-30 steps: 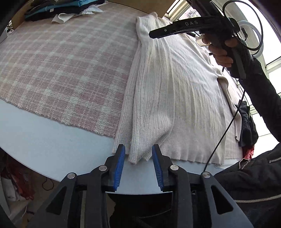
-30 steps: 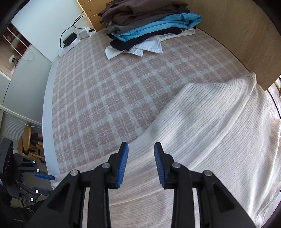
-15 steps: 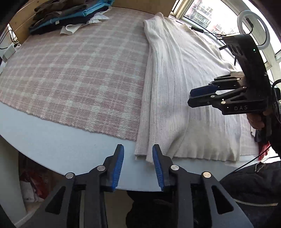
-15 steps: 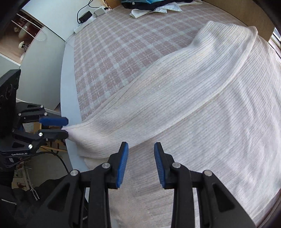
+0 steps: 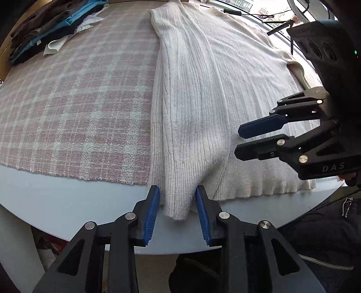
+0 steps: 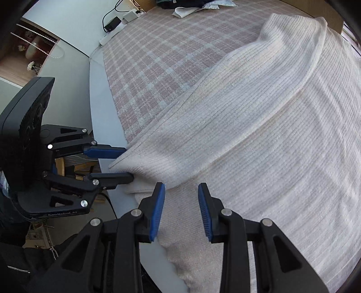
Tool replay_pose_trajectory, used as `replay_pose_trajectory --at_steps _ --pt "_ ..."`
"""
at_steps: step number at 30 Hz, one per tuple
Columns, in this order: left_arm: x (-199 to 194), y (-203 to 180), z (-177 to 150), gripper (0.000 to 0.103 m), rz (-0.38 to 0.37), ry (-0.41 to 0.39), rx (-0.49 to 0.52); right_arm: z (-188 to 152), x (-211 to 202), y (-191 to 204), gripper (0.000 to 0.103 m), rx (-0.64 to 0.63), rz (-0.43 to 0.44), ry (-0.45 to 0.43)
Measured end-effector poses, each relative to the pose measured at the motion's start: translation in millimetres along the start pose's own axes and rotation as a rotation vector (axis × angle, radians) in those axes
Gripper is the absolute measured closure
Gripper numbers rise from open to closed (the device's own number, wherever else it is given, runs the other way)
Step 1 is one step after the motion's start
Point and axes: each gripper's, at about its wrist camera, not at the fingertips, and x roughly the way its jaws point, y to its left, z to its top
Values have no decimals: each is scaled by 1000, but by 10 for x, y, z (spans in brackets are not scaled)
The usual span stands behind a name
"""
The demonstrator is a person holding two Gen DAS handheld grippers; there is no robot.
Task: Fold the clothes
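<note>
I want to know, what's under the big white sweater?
The pink checked cloth lies under the white sweater, with the pale table showing at the near edge. Anything else beneath the knit is hidden.

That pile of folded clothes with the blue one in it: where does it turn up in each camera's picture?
Left wrist view: pile of folded clothes, top left corner, beyond the checked cloth.
Right wrist view: only its edge, top centre.
Shared landmark: the cream sweater lying on that cloth.

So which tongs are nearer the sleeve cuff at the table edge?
Left. The left tongs sit around the cuff of the cream sweater, one pad on each side. The right tongs hover open over the sweater body, off to the cuff's side.
</note>
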Motion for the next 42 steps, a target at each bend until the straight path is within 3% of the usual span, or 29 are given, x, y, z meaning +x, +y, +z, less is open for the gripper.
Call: replay_pose_trajectory --at_steps 5,10,12,13,16,18,19,22,25,27,29,32,34,36,39,42 --pt "-235 90 -59 73 22 -24 38 -13 133 182 73 24 12 -42" --pt "-226 233 -64 73 22 -12 75 0 189 330 73 49 -36 -82" --pt "-263 265 -83 73 -1 -10 113 9 203 359 91 71 -8 -68" --pt "-279 271 -90 73 -10 -11 138 12 190 350 95 97 18 -51" --pt "-273 191 -34 73 -53 -22 211 -6 121 320 95 165 59 -1" --pt "-238 130 34 73 -84 -37 252 -25 99 339 86 167 -60 24" --pt "-217 96 74 73 -98 -48 272 -38 57 331 74 174 -104 15" --pt "-64 26 173 73 -151 -59 313 -34 -138 231 73 239 -131 -86" --pt "152 -1 189 73 -144 -25 364 121 -250 110 73 290 -153 -239" --pt "166 -3 172 72 -145 -36 401 292 -99 6 73 320 -160 -256" --pt "123 36 171 72 -149 -24 402 390 115 -115 78 349 -177 -200" --pt "-48 106 199 72 -154 -29 387 339 -133 -106 80 373 -152 -240" --pt "-230 108 230 72 -163 -59 398 168 -519 -140 80 427 -116 -332" --pt "-389 73 284 72 -165 -86 412 -91 -945 -259 79 496 -140 -419" --pt "-560 -66 388 71 -170 -122 436 -647 -1542 -628 78 620 -266 -514" --pt "-612 -304 473 71 -196 -137 477 -1394 -1966 -1153 74 809 -394 -535"
